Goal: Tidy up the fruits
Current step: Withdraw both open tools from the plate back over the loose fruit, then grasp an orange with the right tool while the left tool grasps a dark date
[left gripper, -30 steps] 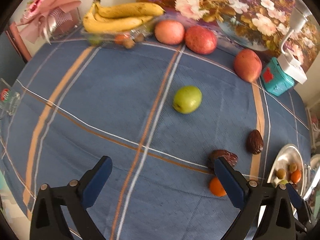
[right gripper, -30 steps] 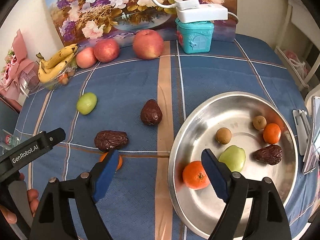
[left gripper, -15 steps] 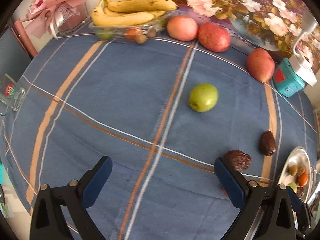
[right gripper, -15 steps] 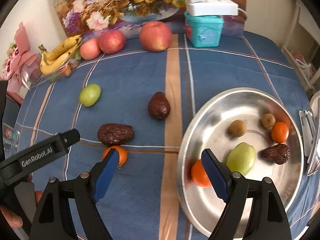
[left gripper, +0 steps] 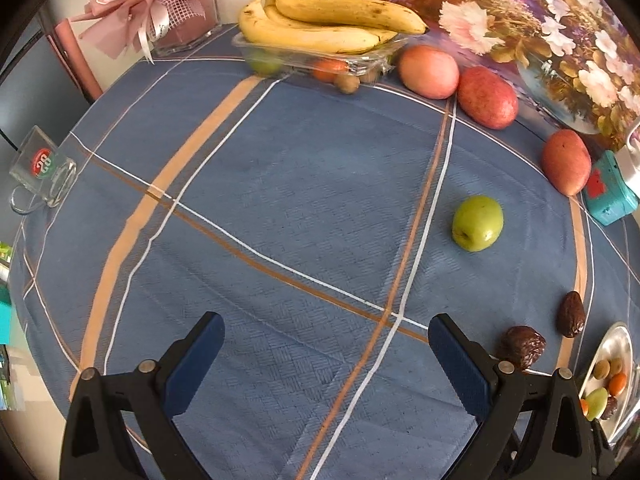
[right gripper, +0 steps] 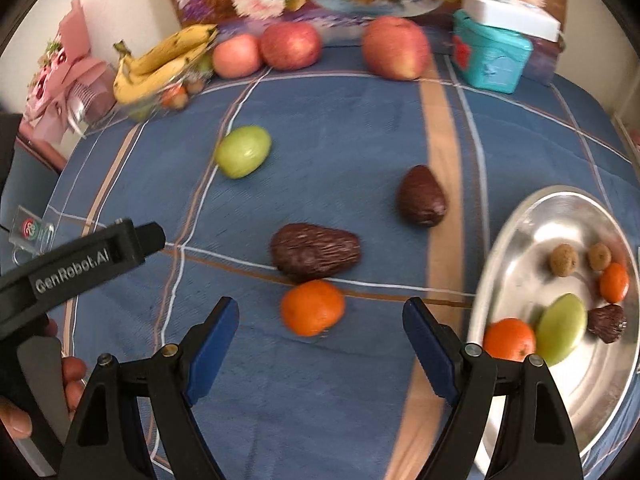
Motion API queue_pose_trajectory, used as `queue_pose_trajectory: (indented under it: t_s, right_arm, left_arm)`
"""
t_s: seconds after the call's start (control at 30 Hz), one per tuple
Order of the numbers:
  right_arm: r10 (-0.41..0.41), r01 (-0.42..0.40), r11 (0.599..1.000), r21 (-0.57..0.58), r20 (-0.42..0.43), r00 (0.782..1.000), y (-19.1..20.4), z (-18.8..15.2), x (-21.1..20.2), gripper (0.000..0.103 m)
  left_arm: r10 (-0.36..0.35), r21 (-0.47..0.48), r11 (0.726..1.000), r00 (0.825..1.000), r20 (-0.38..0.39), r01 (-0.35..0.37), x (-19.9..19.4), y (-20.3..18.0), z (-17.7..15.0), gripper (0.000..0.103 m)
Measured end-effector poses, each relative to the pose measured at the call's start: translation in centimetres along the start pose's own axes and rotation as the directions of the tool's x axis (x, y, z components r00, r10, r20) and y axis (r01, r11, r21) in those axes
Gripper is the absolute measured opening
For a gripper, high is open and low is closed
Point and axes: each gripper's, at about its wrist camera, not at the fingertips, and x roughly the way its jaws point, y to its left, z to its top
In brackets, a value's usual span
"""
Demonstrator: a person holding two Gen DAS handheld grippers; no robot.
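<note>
A steel plate (right gripper: 532, 224) at the right holds several small fruits. On the blue cloth lie an orange (right gripper: 313, 307), a long dark date (right gripper: 315, 252), a second date (right gripper: 420, 196) and a green fruit (right gripper: 243, 151). My right gripper (right gripper: 320, 344) is open and empty, with the orange just ahead between its jaws. My left gripper (left gripper: 326, 350) is open and empty over bare cloth. In the left wrist view the green fruit (left gripper: 477, 222) lies ahead to the right, the dates (left gripper: 522, 346) and the plate (left gripper: 608, 346) at the far right.
Bananas on a clear tray (left gripper: 328, 30), three apples (left gripper: 486, 98), a teal box (right gripper: 490, 58) and a flower painting line the back. A glass mug (left gripper: 42, 170) stands at the left table edge, a pink bouquet (left gripper: 148, 4) in the back left corner.
My right gripper has swung left from over the plate and now faces the orange. My left gripper has pulled left, away from the dates and orange.
</note>
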Motion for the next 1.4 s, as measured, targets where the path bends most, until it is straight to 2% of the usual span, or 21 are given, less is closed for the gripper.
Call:
queue_pose_trajectory:
  t_s: [0.17,0.37,0.73,0.93,1.0,1.2,1.4]
  right_arm:
    - [-0.004,0.003,1.0,-0.023,-0.025,1.0,1.0,-0.1,1.4,0.085]
    - [-0.026,0.026,1.0,0.004,-0.058,0.998,0.3,-0.3,3.0,0.085]
    - [-0.048,0.048,0.999,0.0,-0.046,0.998,0.8,-0.1,3.6,0.084]
    - [-0.043,0.042,0.999,-0.026,-0.033,0.999,1.3,0.0,3.3,0.065]
    - [-0.044,0.042,0.999,-0.034,-0.032,0.999,1.6,0.0,3.4,0.053]
    - [-0.068,0.067,0.997,-0.038,-0.032,0.997,1.4,0.0,3.4,0.04]
    - [-0.063,0.062,0.997,-0.042,-0.034,0.997,1.1,-0.2,3.2,0.038]
  left_arm:
    - [0.011,0.005,1.0,0.999,-0.04,-0.011,1.6,0.0,-0.2,0.103]
    - [0.025,0.015,1.0,0.996,-0.089,-0.024,3.3,-0.2,-0.7,0.103]
    - [0.025,0.016,1.0,0.997,-0.075,-0.024,3.2,0.1,-0.3,0.103]
    - [0.028,0.024,0.999,0.997,-0.069,-0.026,2.8,-0.3,-0.6,0.103]
    - [0.031,0.026,0.999,0.997,-0.066,-0.029,2.6,-0.4,-0.8,0.103]
    - [0.033,0.043,0.999,0.997,-0.068,-0.03,2.6,-1.4,-0.9,0.103]
    - [0.026,0.044,0.999,0.998,-0.062,-0.024,2.2,-1.7,-1.2,0.103]
